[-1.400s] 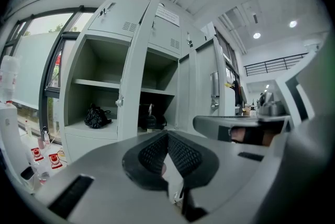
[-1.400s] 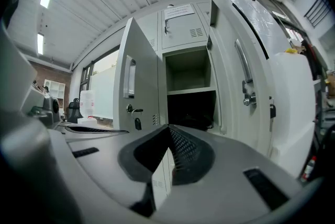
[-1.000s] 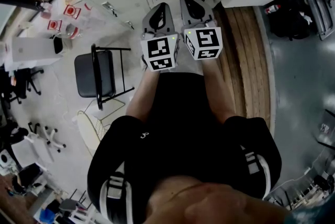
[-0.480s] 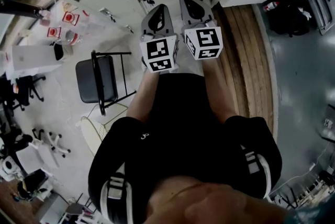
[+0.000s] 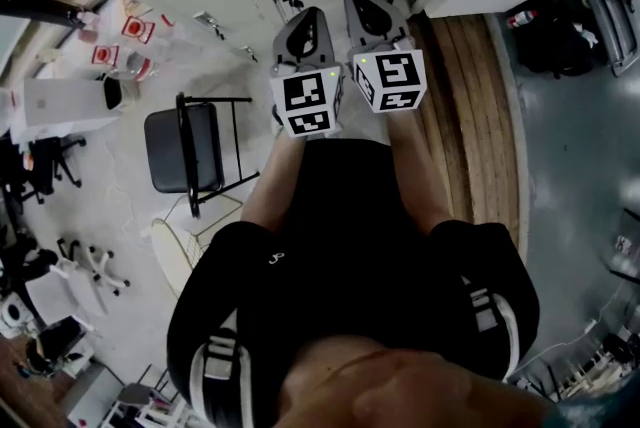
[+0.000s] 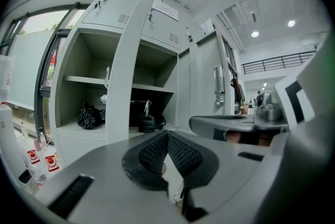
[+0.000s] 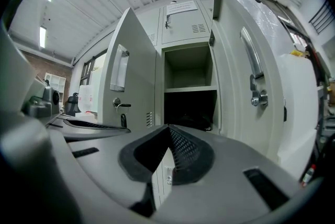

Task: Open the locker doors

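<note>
Locker doors [image 7: 131, 79] stand swung open just ahead of the right claw [image 7: 168, 150], flanking an open compartment [image 7: 188, 74]. Ahead of the left claw [image 6: 166, 150], open shelves [image 6: 84, 79] hold a black bag [image 6: 89, 116]. Both claws are pressed together, pinching nothing. A folding chair [image 5: 185, 151] stands to their left.

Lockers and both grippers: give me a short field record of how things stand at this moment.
left gripper: shut, nothing between its jaws
right gripper: shut, empty
right-view locker: open, upper shelf bare
left door: swung open
right door: swung open, handle showing
top door: shut, paper on it
left-view locker: open, black bag inside
chair: on the floor, at the person's left
contact: neither gripper touches a door
</note>
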